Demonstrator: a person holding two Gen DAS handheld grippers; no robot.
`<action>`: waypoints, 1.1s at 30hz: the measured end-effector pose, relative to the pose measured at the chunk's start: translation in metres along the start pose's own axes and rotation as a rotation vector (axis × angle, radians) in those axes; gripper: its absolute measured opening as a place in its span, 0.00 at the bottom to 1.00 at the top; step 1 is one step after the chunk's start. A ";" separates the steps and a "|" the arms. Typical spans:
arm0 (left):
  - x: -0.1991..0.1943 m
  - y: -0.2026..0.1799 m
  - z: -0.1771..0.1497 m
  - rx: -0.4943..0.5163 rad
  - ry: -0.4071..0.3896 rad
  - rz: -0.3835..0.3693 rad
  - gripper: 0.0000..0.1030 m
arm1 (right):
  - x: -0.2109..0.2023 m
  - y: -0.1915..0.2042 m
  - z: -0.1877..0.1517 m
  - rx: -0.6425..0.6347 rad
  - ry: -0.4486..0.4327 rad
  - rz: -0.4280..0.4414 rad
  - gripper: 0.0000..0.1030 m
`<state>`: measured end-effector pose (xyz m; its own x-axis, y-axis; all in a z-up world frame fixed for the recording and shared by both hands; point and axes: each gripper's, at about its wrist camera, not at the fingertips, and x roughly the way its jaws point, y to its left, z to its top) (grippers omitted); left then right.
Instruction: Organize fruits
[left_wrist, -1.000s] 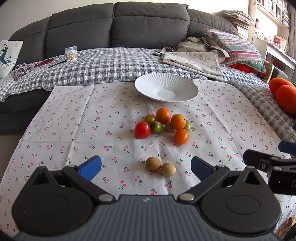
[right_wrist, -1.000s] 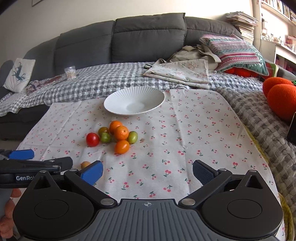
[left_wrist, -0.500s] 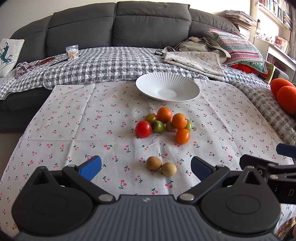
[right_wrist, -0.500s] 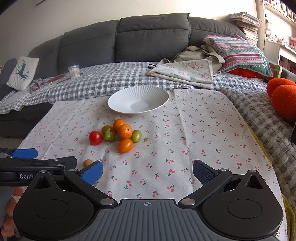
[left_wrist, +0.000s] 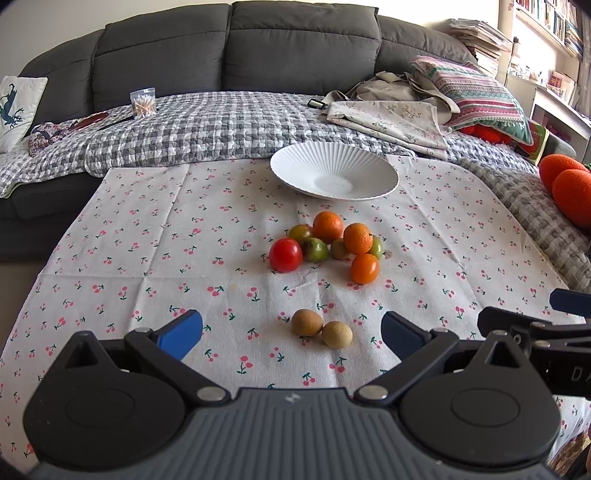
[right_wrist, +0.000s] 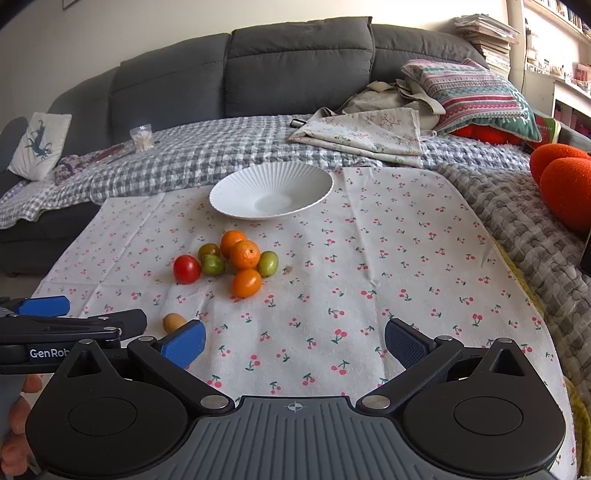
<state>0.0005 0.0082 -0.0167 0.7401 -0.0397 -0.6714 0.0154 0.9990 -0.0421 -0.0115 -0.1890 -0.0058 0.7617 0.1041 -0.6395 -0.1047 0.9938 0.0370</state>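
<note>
Left gripper (left_wrist: 291, 334) wide apart, blue pads bare, nothing between them; low over the near part of the cherry-print cloth (left_wrist: 147, 236). Just ahead of it, two brown fruits (left_wrist: 321, 328) touching each other on the cloth, roughly between the pad tips. Farther on, a tight cluster of fruit: red tomato (left_wrist: 285, 254) at the left edge, green tomato (left_wrist: 315, 249) beside it, two oranges (left_wrist: 341, 232) at the back, an orange tomato (left_wrist: 365, 268) nearest on the right, other small green ones tucked in among them. Beyond the cluster and apart from it, a white ribbed bowl (left_wrist: 334, 176) with nothing in it, near the far edge of the cloth. Right gripper (right_wrist: 295, 341) likewise wide apart and holding nothing, over bare cloth to the right of the fruit; same cluster up and to the left in its view, one brown fruit half hidden behind its left pad. Grey sofa (left_wrist: 236, 48) and checked blanket (left_wrist: 207, 125) behind.
</note>
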 end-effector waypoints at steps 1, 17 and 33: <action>0.000 0.000 0.000 0.000 0.002 -0.002 0.99 | 0.000 0.000 0.000 0.002 0.001 -0.002 1.00; 0.001 0.000 0.000 0.001 0.001 -0.002 0.99 | 0.003 -0.001 -0.001 -0.001 0.024 0.011 1.00; 0.003 -0.002 -0.003 0.003 0.006 -0.005 0.99 | 0.008 0.002 -0.003 -0.019 0.056 0.020 1.00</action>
<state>0.0007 0.0060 -0.0202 0.7361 -0.0450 -0.6753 0.0210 0.9988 -0.0436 -0.0071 -0.1865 -0.0133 0.7222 0.1207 -0.6811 -0.1322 0.9906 0.0354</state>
